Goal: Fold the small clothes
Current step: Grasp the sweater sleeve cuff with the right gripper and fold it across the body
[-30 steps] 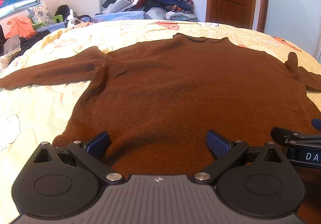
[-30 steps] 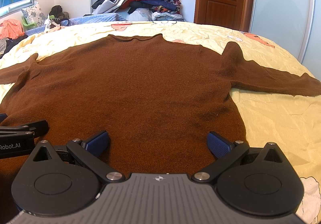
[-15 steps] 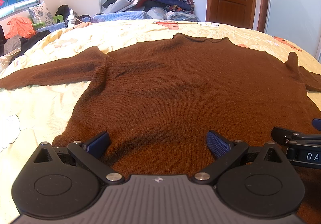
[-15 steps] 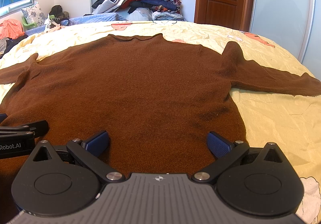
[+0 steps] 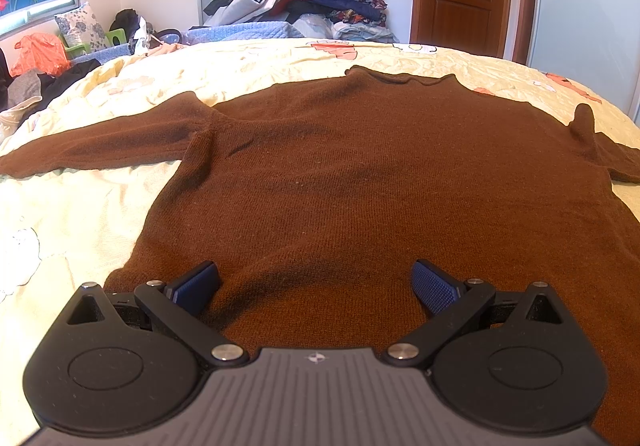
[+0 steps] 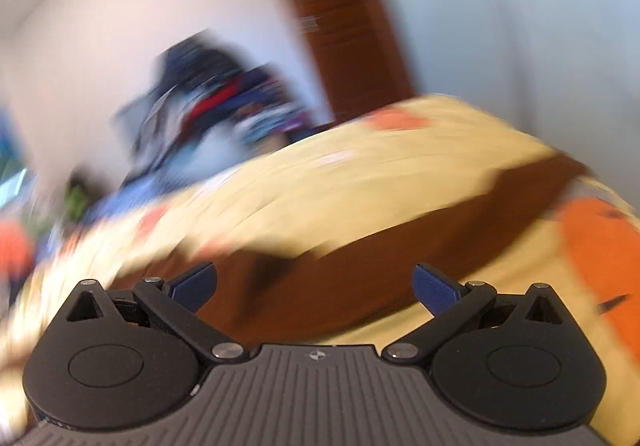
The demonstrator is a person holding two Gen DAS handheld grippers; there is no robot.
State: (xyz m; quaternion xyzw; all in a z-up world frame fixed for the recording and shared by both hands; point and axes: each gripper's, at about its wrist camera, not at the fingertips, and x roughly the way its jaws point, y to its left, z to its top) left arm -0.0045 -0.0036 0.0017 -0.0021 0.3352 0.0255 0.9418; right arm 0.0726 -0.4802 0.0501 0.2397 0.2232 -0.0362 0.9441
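Right wrist view smeared: only one sleeve (image 6: 460, 222) readable. Left view shows the whole sweater (image 5: 360, 182) flat on the bed (image 5: 80, 214). Left gripper (image 5: 316, 288) and right gripper (image 6: 316, 286) spread wide, empty.

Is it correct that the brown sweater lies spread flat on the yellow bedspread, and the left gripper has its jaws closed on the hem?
Not quite. The left wrist view shows the left gripper with its jaws wide open above the hem, gripping nothing. The rest holds: the brown sweater lies spread flat on the yellow bedspread.
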